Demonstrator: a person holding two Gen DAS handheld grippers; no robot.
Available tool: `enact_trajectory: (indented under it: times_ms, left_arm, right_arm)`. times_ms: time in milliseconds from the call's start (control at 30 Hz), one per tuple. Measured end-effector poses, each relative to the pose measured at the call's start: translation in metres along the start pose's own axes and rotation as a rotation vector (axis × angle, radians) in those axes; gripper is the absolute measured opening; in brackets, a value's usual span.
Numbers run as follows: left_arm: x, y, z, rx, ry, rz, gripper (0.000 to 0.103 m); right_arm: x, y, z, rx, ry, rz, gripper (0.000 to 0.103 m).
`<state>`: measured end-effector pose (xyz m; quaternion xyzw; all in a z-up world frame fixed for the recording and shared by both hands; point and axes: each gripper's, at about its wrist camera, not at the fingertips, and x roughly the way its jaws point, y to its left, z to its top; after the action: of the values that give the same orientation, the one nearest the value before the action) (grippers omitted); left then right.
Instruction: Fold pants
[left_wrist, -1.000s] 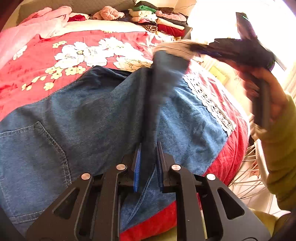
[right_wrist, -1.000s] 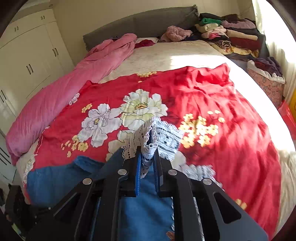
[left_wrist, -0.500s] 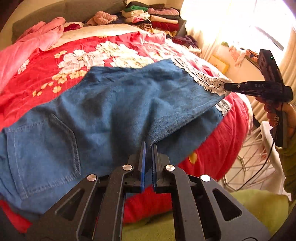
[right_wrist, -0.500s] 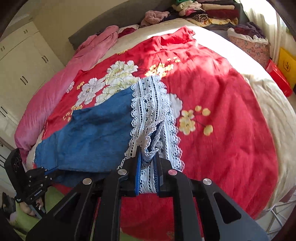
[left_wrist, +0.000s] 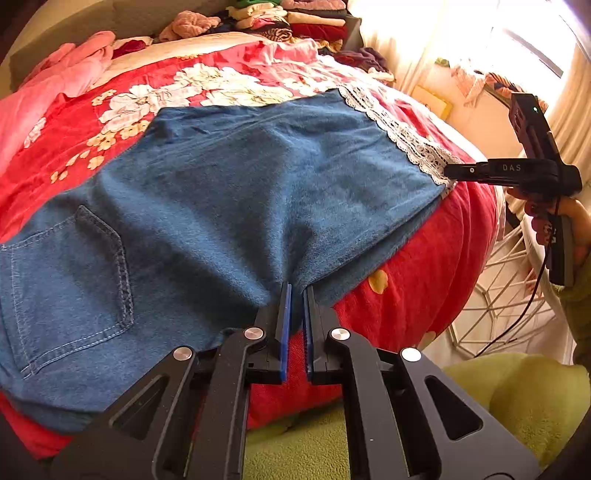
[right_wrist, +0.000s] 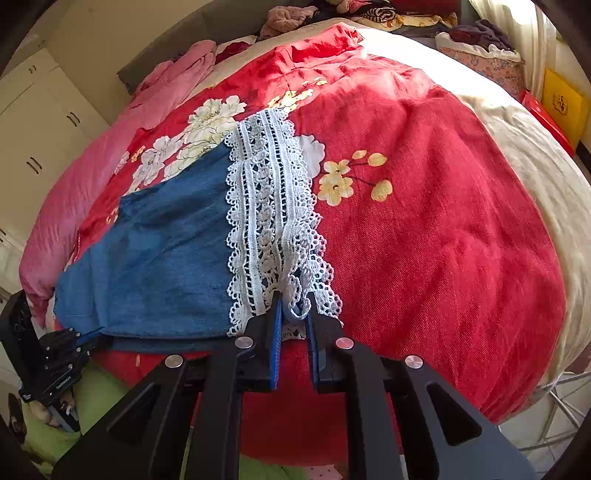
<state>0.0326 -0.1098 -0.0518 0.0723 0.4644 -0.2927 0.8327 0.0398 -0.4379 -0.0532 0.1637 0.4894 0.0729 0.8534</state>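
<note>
My left gripper is clamped on the jeans edge. My right gripper pinches their lace hem on the red blanket.

Pants: waistband cut off by the left frame edge; lower leg layer hidden beneath the upper at the bed's near edge.

SUPPORT: bed | COVER: red floral blanket spread over it | ON BLANKET: denim pants lying flat, lace hem near bed edge | ALONGSIDE: pink quilt | FAR END: stacked clothes
</note>
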Motion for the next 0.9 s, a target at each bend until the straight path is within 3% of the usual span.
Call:
enact_trajectory:
  times_ms: [233,300,367,433,533,600,700,767,900]
  left_arm:
    - [0.005,-0.005,-0.001,0.036,0.025,0.000,0.004]
    - [0.005,-0.005,-0.001,0.036,0.025,-0.001,0.006]
    - [0.003,-0.005,-0.002,0.037,0.026,-0.017,0.023]
    - [-0.004,-0.004,-0.004,0.033,0.025,-0.032,0.042]
    - [-0.029,0.005,-0.005,-0.002,-0.033,-0.018,0.055]
    - [-0.052,0.021,-0.004,-0.049,-0.093,0.018,0.062]
    - [-0.078,0.051,-0.008,-0.136,-0.151,0.124,0.068]
    - [-0.084,0.077,-0.015,-0.225,-0.142,0.209,0.076]
    - [-0.077,0.117,-0.030,-0.326,-0.076,0.289,0.076]
  right_arm:
    - [0.003,0.002,-0.001,-0.023,0.034,-0.064,0.010]
    - [0.000,0.001,0.000,-0.024,0.037,-0.080,0.022]
    - [-0.010,-0.003,0.003,-0.001,0.012,-0.091,0.030]
    - [-0.028,-0.003,0.007,-0.014,-0.049,-0.097,0.031]
    - [-0.045,0.015,0.013,-0.093,-0.125,-0.084,0.032]
    - [-0.044,0.032,0.015,-0.152,-0.139,-0.049,0.042]
    - [-0.022,0.063,0.013,-0.237,-0.097,0.012,0.043]
    - [-0.003,0.076,0.011,-0.265,-0.051,0.036,0.043]
    - [0.033,0.080,0.007,-0.278,0.034,-0.010,0.046]
